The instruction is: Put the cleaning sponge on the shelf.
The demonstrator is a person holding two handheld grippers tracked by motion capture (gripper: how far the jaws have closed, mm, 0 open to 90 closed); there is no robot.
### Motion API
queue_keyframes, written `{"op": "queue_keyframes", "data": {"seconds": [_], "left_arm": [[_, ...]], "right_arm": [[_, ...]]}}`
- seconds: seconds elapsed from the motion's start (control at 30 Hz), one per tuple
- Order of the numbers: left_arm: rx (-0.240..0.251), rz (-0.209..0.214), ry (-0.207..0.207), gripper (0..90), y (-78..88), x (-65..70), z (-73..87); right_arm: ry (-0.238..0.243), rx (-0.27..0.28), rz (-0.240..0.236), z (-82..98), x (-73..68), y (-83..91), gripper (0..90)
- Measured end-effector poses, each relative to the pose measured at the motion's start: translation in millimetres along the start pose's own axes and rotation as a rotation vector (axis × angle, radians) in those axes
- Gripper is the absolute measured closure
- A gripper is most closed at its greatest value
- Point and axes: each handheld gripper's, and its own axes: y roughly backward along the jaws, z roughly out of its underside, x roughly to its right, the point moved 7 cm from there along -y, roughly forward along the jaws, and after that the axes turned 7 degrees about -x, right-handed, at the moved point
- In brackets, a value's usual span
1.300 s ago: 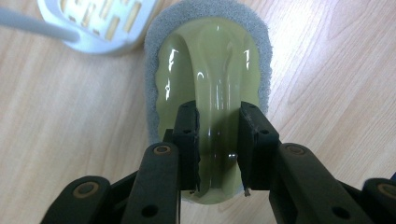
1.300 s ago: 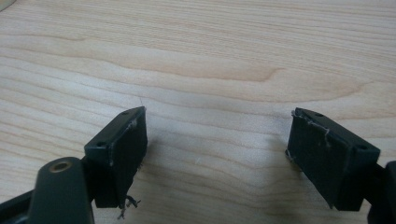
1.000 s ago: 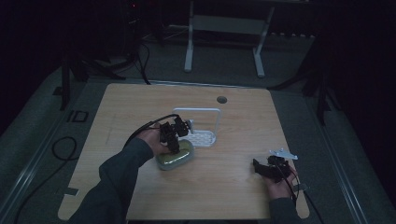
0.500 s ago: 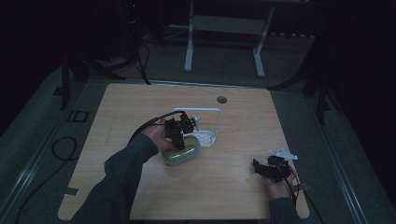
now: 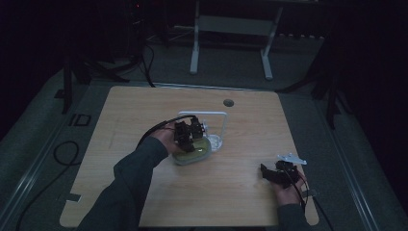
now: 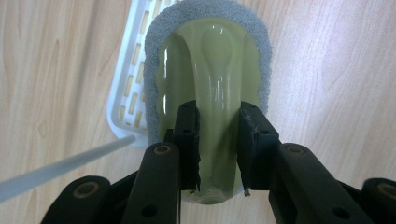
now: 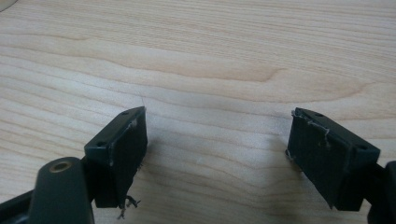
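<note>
Green plastic is catching the light in the high view, where the left gripper is carrying the scrubbing brush toward the white rack near the middle of the wooden table. A second ago the brush was lying a little lower and further left on the bare wood; now it is sitting tight against the rack's front edge, so the hand has been edging it up and to the right. The right gripper is resting near the table's right front corner, well apart from the work, just where it was.

Looking along the left gripper view, the left gripper is clamping its two black jaws on the raised green handle ridge of the scrubbing brush, pads pressing on either side. The grey scouring pad is ringing the green body, and the white rack is lying partly underneath the brush's far left side. I judge the brush is close to being set into the rack.

Along the right gripper view, the right gripper is standing with its jaws spread wide, nothing between them but wood grain.
</note>
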Motion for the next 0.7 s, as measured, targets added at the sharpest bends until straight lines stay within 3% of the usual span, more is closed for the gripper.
{"op": "queue_keyframes", "data": {"seconds": [0.7], "left_arm": [[0.031, -0.058, -0.084, 71.6, 0.9, -5.7, -17.6]], "right_arm": [[0.001, 0.0, 0.0, 0.0, 0.0, 0.0, 19.6]]}}
